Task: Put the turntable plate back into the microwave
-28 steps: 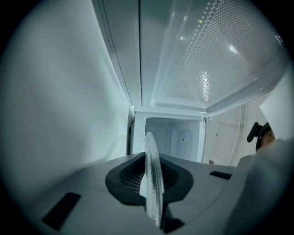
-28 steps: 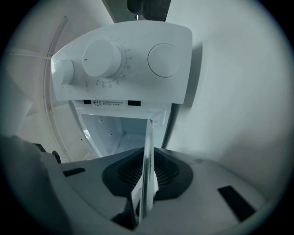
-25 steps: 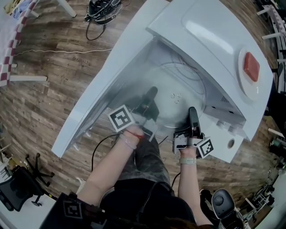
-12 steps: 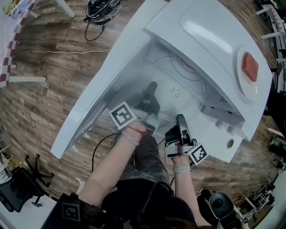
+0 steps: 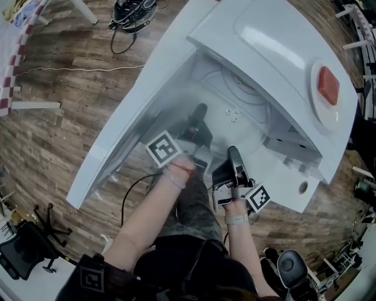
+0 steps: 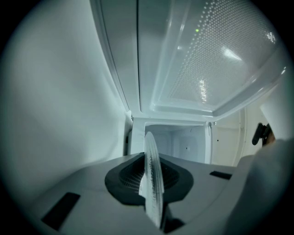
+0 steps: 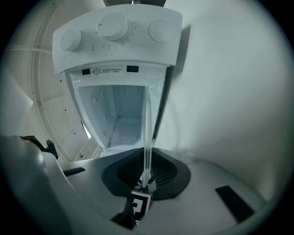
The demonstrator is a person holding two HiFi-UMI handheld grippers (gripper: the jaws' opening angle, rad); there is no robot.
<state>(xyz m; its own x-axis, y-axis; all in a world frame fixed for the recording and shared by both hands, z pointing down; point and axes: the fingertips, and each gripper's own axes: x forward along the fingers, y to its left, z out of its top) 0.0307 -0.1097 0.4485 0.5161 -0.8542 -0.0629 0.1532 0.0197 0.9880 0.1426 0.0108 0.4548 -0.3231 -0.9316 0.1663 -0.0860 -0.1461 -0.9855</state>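
Note:
The glass turntable plate (image 5: 232, 114) is clear and round, held level in front of the white microwave's (image 5: 276, 47) open cavity (image 5: 247, 88). My left gripper (image 5: 197, 124) is shut on the plate's near left rim. My right gripper (image 5: 234, 157) is shut on its near rim, close beside the left one. In the left gripper view the plate (image 6: 151, 179) stands edge-on between the jaws, with the cavity (image 6: 183, 142) straight behind it. The right gripper view shows the plate's thin edge (image 7: 147, 133) clamped in the jaws, below the microwave's knob panel (image 7: 115, 30).
The microwave door (image 5: 132, 109) is swung wide open to the left; its dotted window (image 6: 220, 59) fills the top of the left gripper view. A red object (image 5: 328, 86) lies on the microwave's top. Cables (image 5: 132, 14) and an office chair (image 5: 26, 247) stand on the wooden floor.
My right gripper has slid left along the plate's near rim, closer to the left gripper. The left gripper and the plate have barely shifted.

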